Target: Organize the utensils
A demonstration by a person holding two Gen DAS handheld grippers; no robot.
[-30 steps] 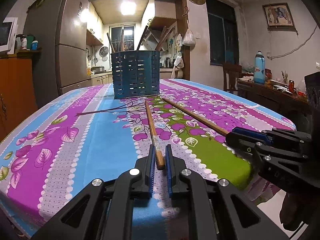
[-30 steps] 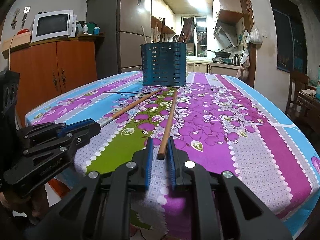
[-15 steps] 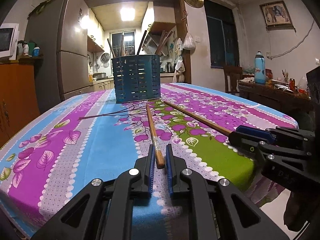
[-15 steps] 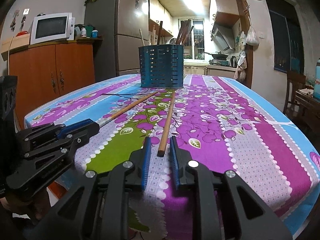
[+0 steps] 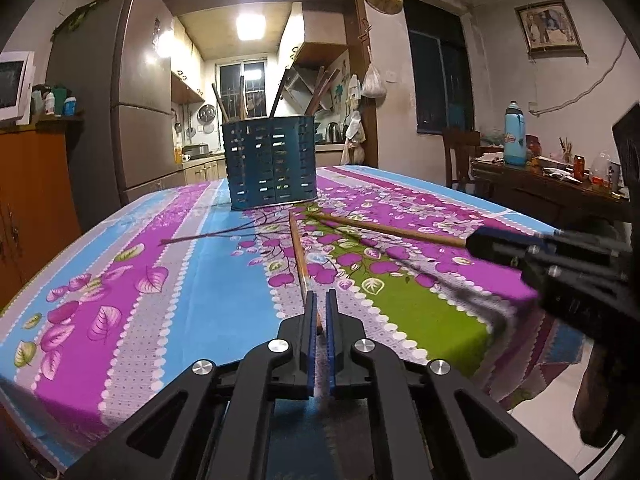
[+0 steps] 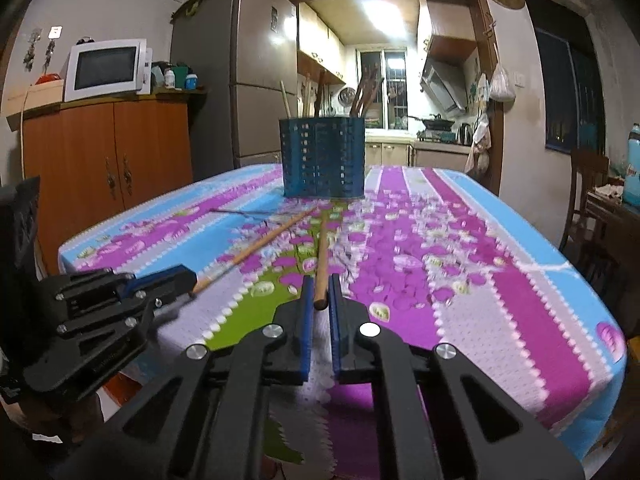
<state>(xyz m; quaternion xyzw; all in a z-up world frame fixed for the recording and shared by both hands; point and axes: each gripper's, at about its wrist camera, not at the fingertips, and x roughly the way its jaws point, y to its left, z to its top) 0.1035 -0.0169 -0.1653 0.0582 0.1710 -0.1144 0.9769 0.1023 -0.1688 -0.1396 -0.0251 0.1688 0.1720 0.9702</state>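
Our left gripper (image 5: 319, 312) is clamped on the near end of one wooden chopstick (image 5: 298, 254). Our right gripper (image 6: 319, 300) is clamped the same way on the near end of the other chopstick (image 6: 322, 256). We hold each by its blunt end, probably so the long shaft leads forward toward the holder. Both sticks angle away across the flowered tablecloth (image 5: 120, 280), their far tips nearly meeting in front of the blue slotted utensil holder (image 5: 272, 162). It stands at the far middle of the table and already holds several upright sticks. We judge both chopsticks are bound for it. Whether the far tips rest on the cloth or hover above is hard to tell. The right view is smeared with motion blur. The holder's inner compartments are hidden.
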